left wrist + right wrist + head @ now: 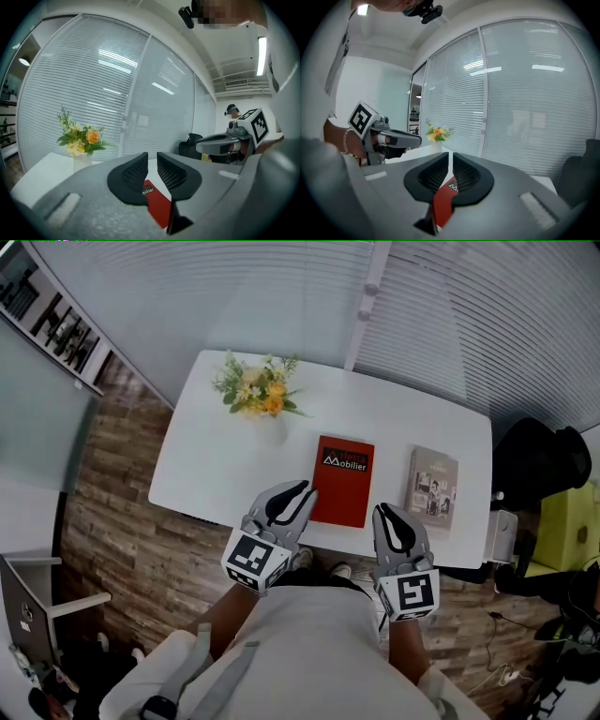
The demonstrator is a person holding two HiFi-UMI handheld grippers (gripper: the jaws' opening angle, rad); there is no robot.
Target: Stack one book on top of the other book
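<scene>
A red book [342,479] lies flat in the middle of the white table [216,465], near its front edge. To its right lies a grey book [433,486], apart from it. My left gripper [300,491] hovers at the red book's near left edge, its jaws a small gap apart with nothing between them [152,161]. Below them shows the red book [157,204]. My right gripper [385,513] hangs over the front edge between the two books. Its jaws [451,161] stand a narrow slit apart and hold nothing, with the red book [443,201] beyond them.
A vase of yellow flowers [258,395] stands at the table's far left. Glass walls with blinds run behind the table. A black chair [544,465] and a yellow-green object [572,526] stand to the right. Wood floor surrounds the table.
</scene>
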